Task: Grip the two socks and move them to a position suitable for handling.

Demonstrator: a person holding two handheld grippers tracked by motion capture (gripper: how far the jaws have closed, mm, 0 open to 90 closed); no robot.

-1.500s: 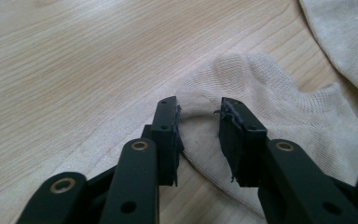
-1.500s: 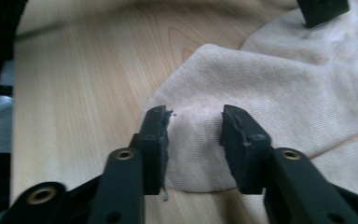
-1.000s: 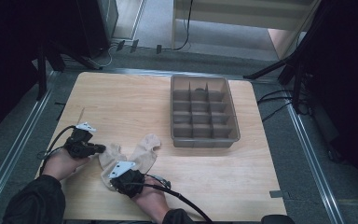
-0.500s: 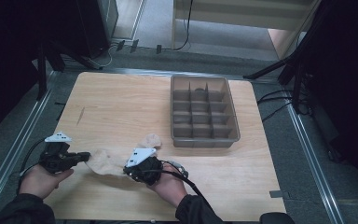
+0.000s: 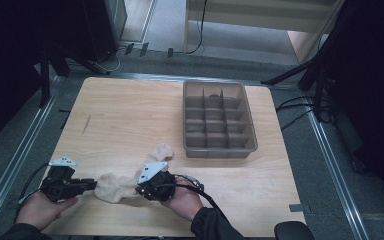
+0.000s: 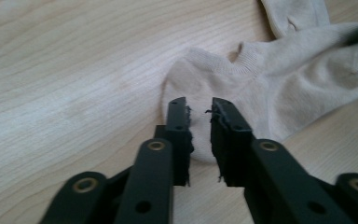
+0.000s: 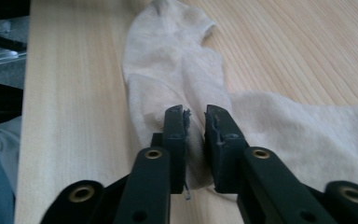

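Note:
Two beige socks lie at the near left of the wooden table. One sock is stretched out between my grippers; the other sock lies just behind it. My left gripper points right at the sock's end. Its jaws have just been opening, and in the left gripper view they stand slightly apart over the sock without pinching it. The right gripper points left; its jaws have also just been opening, with a fold of sock loose between them.
A grey divided tray stands at the right middle of the table, its compartments looking empty. The near table edge runs just under both hands. Metal rails border the table on both sides, and cables trail on the floor at the right.
The left hand has drawn back to the near-left corner and the right hand has shifted right. The sock between them now lies drawn out and flatter on the wood.

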